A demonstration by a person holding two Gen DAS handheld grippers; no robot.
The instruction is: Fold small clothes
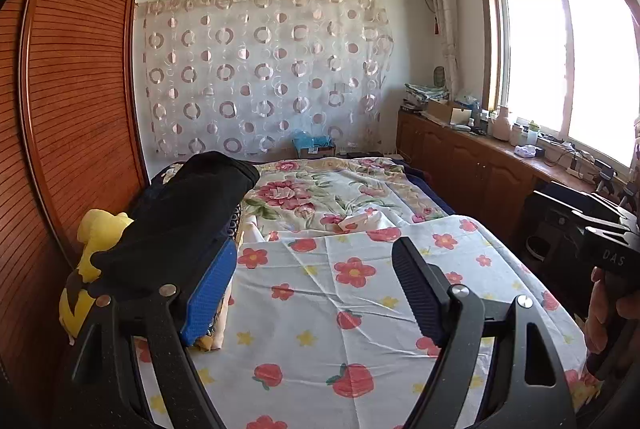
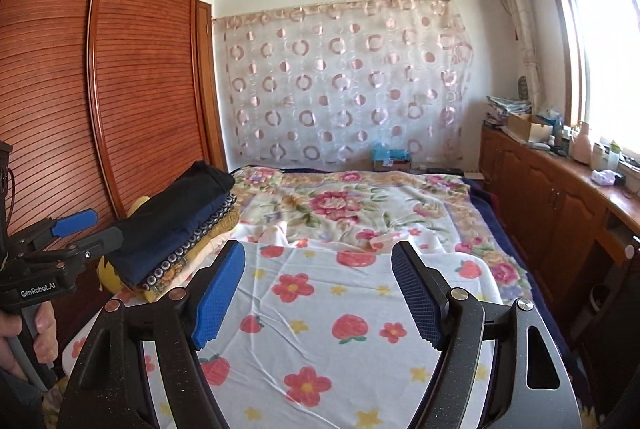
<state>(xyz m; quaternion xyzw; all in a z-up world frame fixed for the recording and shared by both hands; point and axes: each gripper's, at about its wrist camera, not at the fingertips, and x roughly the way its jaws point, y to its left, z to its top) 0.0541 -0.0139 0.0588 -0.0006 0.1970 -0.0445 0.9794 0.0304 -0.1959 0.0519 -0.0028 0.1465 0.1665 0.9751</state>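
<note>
Both tools are up over the bed (image 2: 360, 329), w/ nothing between the jaws. Left tool (image 1: 316, 289): jaws wide apart, empty; the black garment (image 1: 192, 213) sits behind its left finger, not gripped as far as I can tell. Right tool (image 2: 318, 293): jaws also wide, empty, only the strawberry-print sheet (image 2: 320, 309) showing in the gap.

Task's things: a stack of folded clothes (image 2: 180, 225) at the left edge of the bed, next to the wooden wardrobe (image 2: 100, 89). Black piece on top, navy below it, then patterned and yellowish layers. A yellow plush toy (image 1: 96, 253) is just beside the stack, on its near-left side.

Step in hand, my read: between garments. The stack looks finished and squared, and the sheet in front of the tools is bare, so no piece is laid out for folding right now.

Next move prob. calls for fetching another small garment. None unfolded is visible in either view, so where it comes from I can't tell. Then spread it flat on the near sheet, both tools at opposite corners, clear of the stack so it doesn't get knocked.
</note>
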